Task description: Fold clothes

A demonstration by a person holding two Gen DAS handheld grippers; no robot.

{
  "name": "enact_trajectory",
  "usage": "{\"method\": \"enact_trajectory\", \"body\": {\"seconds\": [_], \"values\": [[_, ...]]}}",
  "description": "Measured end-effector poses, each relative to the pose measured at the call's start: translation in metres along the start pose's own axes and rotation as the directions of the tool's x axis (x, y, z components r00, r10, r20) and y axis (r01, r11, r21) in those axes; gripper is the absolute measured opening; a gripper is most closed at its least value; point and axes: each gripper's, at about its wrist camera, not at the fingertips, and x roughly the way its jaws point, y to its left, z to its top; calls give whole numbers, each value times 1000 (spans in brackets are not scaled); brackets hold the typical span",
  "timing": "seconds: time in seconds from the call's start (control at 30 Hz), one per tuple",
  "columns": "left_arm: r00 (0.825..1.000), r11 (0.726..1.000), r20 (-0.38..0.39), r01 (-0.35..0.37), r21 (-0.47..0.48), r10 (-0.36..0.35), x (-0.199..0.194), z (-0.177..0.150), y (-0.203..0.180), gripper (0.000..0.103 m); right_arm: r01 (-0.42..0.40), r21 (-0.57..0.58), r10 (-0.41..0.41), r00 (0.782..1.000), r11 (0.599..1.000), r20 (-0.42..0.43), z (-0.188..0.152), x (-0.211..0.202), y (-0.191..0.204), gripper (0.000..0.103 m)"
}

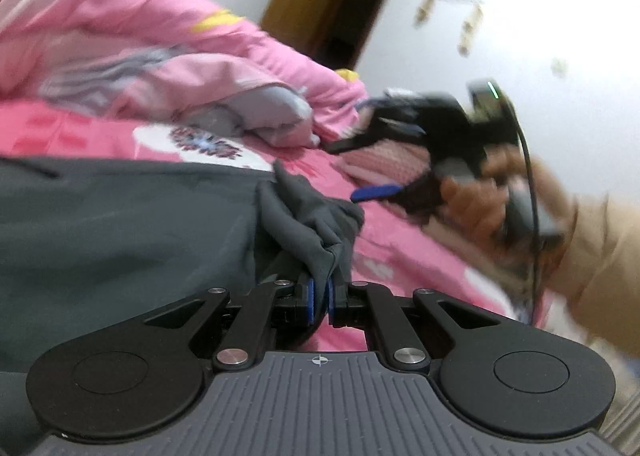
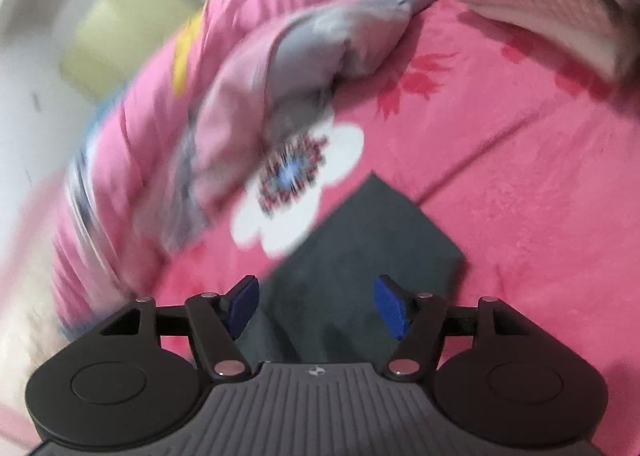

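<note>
- Left gripper [image 1: 320, 298], jaws clamped on a bunched corner of the dark grey garment [image 1: 120, 224] spread at its 9 o'clock on the pink bedsheet [image 1: 400, 252].
- Right gripper [image 2: 316, 306], jaws apart and gripping nothing, hangs over the garment's far corner.
- A pink quilt [image 1: 120, 24] lies at 11 o'clock.

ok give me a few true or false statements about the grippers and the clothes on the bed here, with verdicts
1. The left gripper is shut on a bunch of the dark grey garment. True.
2. The right gripper has its jaws clamped tight on the grey garment. False: its jaws stand apart, with the cloth lying between them ungripped.
3. The bedsheet is pink with flower prints. True.
4. The grey garment hangs from a hanger. False: it lies on the bed.
</note>
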Motion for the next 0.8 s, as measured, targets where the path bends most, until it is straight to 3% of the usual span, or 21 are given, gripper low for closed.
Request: {"method": "enact_trajectory", "body": {"seconds": [0.13,0.23,0.37,0.5,0.73,0.8], "values": [[1000,995,4,-21,96,21,2,-6,-13,4,86,-129,-97,992,988,-79,2,27,42,67],[1000,992,7,-28,127,27,4,-8,-15,4,140,-217,-174,975,966,-142,2,60,71,67],[999,986,21,-27,164,24,6,-10,-19,4,228,-249,-275,945,941,-175,3,92,84,67],[1000,982,10,-24,188,22,11,-12,-23,4,280,-257,-326,932,925,-158,4,104,87,64],[999,980,-21,-31,196,36,16,-16,-25,4,341,-301,-392,911,890,-126,5,105,81,20],[999,979,-19,-33,200,37,15,-17,-26,4,345,-290,-390,914,893,-114,6,99,77,8]]}}
